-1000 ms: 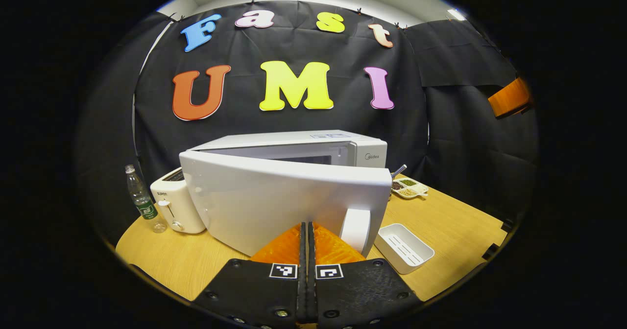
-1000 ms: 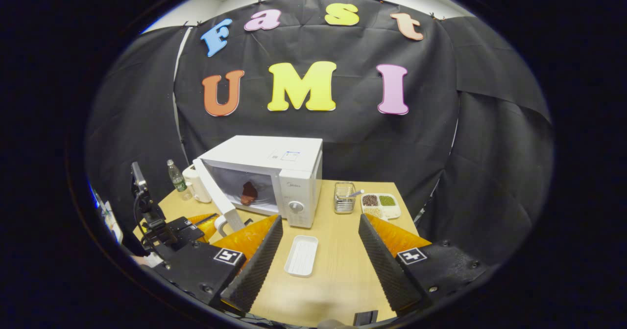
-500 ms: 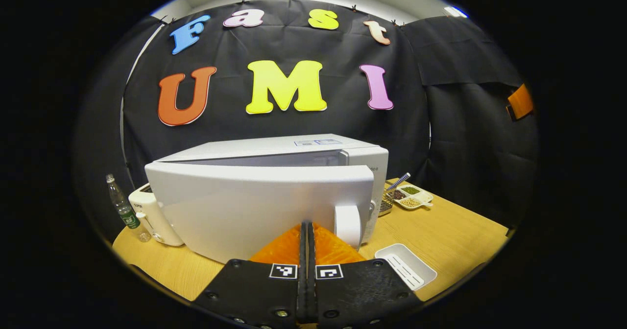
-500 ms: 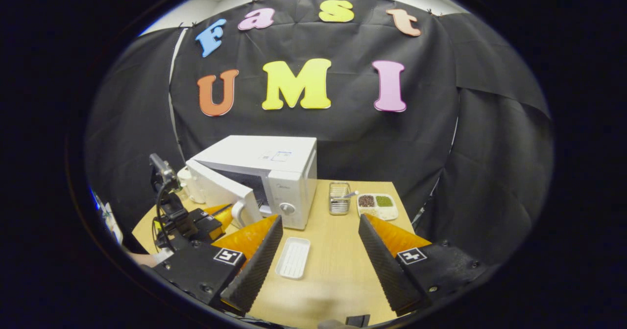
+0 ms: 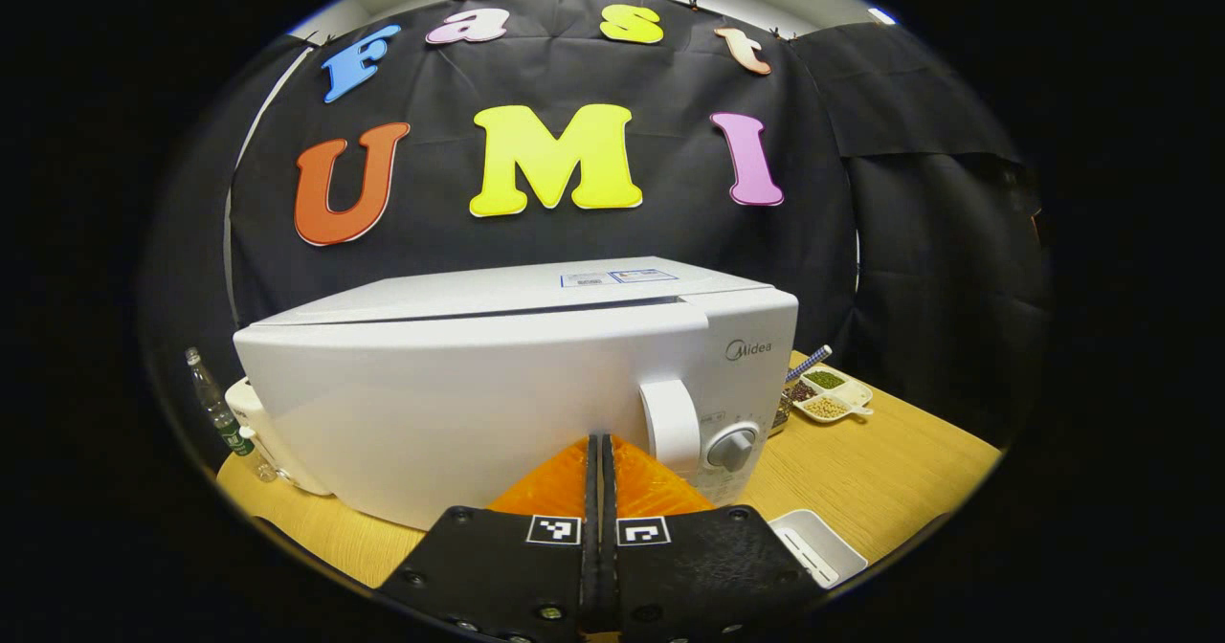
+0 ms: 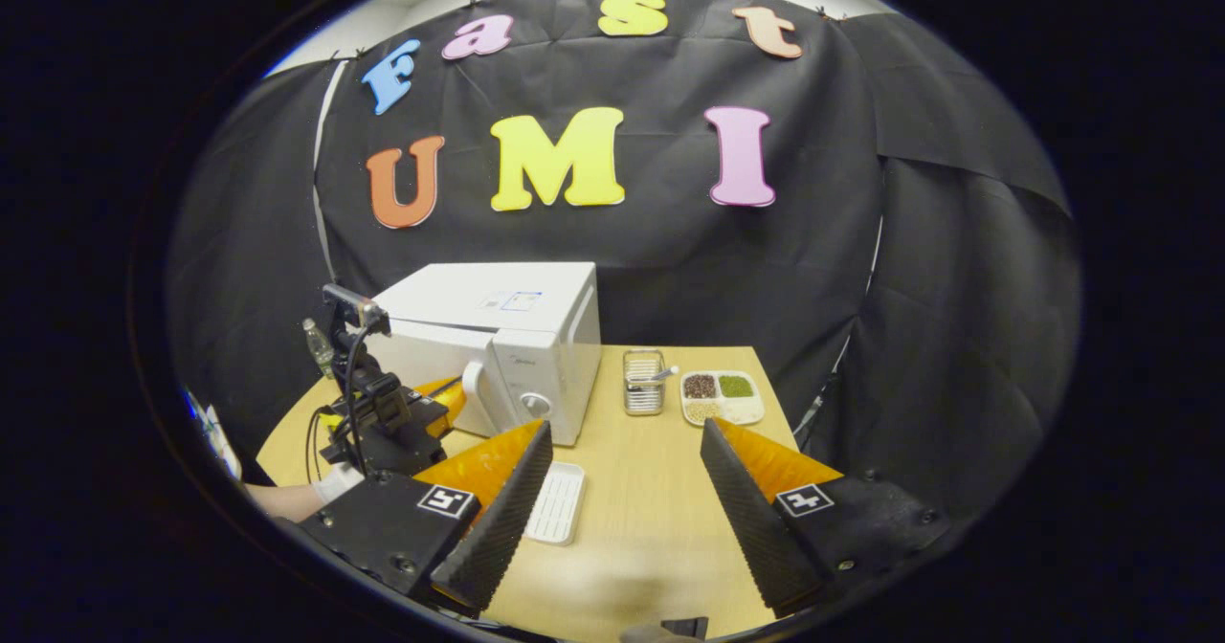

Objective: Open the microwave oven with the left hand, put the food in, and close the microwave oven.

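Note:
The white microwave (image 5: 498, 375) stands close in front, its door flush with the body apart from a thin seam along the top. The food is hidden behind the door. My left gripper (image 5: 600, 440) is shut with nothing between its fingers, its tips against the door just left of the handle (image 5: 670, 425). In the right gripper view the microwave (image 6: 507, 337) sits at the table's left, with the left gripper (image 6: 435, 402) against its front, held by a gloved hand (image 6: 330, 480). My right gripper (image 6: 627, 430) hovers open over the table, holding nothing.
A white ribbed tray (image 6: 555, 501) lies on the wooden table (image 6: 632, 519) in front of the microwave. A wire basket (image 6: 643, 382) and a compartment dish of beans (image 6: 723, 396) stand to its right. A bottle (image 5: 215, 413) and a toaster (image 5: 263, 432) sit on its left.
The microwave door has swung from half open to flush with the body, my left gripper following it forward. My right gripper has stayed open, drifting slightly.

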A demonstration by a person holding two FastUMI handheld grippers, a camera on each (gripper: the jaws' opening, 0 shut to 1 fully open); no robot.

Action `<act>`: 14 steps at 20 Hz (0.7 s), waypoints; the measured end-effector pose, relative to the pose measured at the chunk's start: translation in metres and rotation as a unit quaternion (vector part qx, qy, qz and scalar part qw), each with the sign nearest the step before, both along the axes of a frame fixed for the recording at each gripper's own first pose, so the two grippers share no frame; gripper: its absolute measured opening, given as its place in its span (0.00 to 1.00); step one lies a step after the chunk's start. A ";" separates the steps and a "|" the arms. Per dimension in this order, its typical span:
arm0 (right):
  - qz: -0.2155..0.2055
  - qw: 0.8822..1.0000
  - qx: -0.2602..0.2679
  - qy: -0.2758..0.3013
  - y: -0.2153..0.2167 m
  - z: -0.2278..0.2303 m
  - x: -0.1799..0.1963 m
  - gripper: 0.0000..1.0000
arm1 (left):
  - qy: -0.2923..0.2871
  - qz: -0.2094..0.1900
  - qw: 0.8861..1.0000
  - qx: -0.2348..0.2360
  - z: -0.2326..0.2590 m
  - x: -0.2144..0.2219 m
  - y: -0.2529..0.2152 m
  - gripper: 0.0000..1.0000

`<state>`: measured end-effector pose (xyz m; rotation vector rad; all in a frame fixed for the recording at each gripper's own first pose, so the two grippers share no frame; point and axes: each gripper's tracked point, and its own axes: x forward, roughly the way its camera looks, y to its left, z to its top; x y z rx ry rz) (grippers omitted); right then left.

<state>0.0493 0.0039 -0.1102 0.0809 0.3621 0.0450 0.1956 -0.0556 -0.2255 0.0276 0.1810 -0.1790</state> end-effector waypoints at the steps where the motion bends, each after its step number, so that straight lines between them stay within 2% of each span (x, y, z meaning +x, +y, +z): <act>1: -0.001 1.000 0.000 0.001 -0.002 0.000 0.001 0.91 | 0.000 0.002 1.000 0.002 0.000 -0.001 0.000 0.00; 3: -0.001 1.000 0.002 0.003 -0.003 -0.002 0.003 0.91 | -0.004 0.003 1.000 0.003 0.001 0.001 -0.001 0.00; 4: 0.000 1.000 0.003 0.005 -0.004 -0.003 0.004 0.99 | -0.004 0.005 1.000 0.003 0.001 0.001 -0.001 0.00; 7: -0.001 1.000 0.007 0.008 -0.004 -0.005 0.006 0.99 | -0.004 0.008 1.000 0.004 0.001 0.002 -0.001 0.00; 8: 0.000 1.000 0.006 0.009 -0.003 -0.005 0.006 0.91 | -0.007 0.008 1.000 0.004 0.001 0.004 -0.002 0.00; 12: 0.007 1.000 0.000 0.009 0.002 -0.004 0.005 0.91 | 0.003 0.019 1.000 0.001 -0.001 0.010 -0.003 0.00; 13: 0.008 1.000 -0.001 0.007 0.004 -0.003 0.004 0.99 | 0.012 0.023 1.000 0.005 -0.007 0.009 -0.001 0.00; 14: 0.010 1.000 -0.003 0.007 0.005 -0.003 0.004 0.91 | 0.016 0.025 1.000 0.003 -0.009 0.006 -0.001 0.00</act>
